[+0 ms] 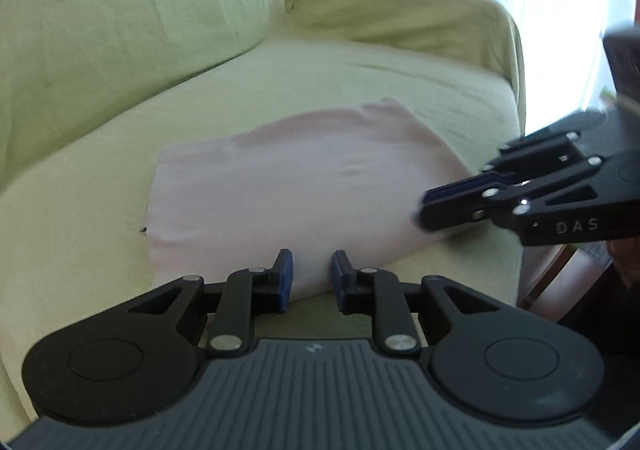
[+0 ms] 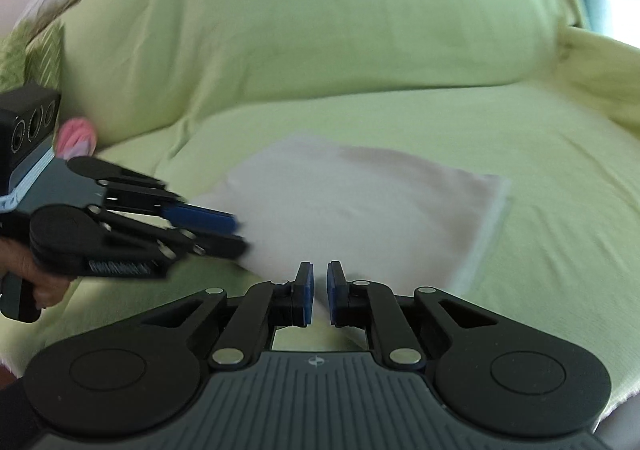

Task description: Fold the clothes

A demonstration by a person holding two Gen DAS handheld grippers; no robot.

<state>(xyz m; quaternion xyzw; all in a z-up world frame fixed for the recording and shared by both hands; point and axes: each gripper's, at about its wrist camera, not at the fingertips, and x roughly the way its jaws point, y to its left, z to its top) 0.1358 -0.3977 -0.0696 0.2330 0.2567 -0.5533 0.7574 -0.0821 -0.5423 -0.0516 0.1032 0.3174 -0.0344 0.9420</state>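
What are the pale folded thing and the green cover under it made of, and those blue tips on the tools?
The folded garment looks like soft, thin knit cloth, matte, with gentle ripples and stacked edges. The green sofa cover seems a woven cotton-like fabric, matte, creased and draped loosely. The blue pads look like rubber or plastic on black, probably plastic, fingers; blur leaves this uncertain.

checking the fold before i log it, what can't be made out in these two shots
- Near edge of the white folded cloth: in both wrist views, gripper fingers cover it.
- Whether the right gripper pinches cloth: left wrist view is motion-blurred.
- Whether the left gripper touches cloth: unclear from its own view.
- Pink item on the sofa: right wrist view, partly behind the other gripper, blurred.
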